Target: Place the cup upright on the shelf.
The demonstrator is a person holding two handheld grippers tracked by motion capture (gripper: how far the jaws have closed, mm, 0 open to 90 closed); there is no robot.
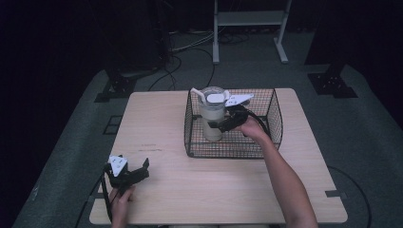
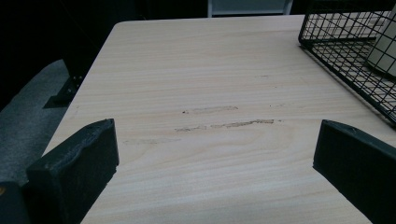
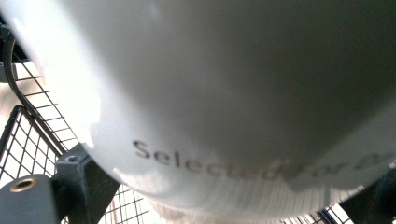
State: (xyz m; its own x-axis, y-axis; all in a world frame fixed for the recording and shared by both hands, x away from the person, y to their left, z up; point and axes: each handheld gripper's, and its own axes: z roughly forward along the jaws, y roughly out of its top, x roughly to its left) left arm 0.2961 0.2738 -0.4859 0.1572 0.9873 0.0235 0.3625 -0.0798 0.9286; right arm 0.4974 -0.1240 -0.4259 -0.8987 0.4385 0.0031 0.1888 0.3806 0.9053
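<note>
Where the black wire-mesh basket (image 1: pixel 273 124) stands toward the far right of the pale wooden table (image 1: pixel 161 118), we see a tall white plastic tumbler with a clear lid (image 1: pixel 211 116) upright inside it, near its left wall. The mesh rises around the tumbler on every side. Dark carpet and cables lie beyond the table's far edge. Our right gripper (image 1: pixel 223 124) reaches over the basket's near wall, fingers clamped on the tumbler's body. Our left gripper (image 1: pixel 135 172) rests at the near left corner, fingers spread wide over bare wood.
</note>
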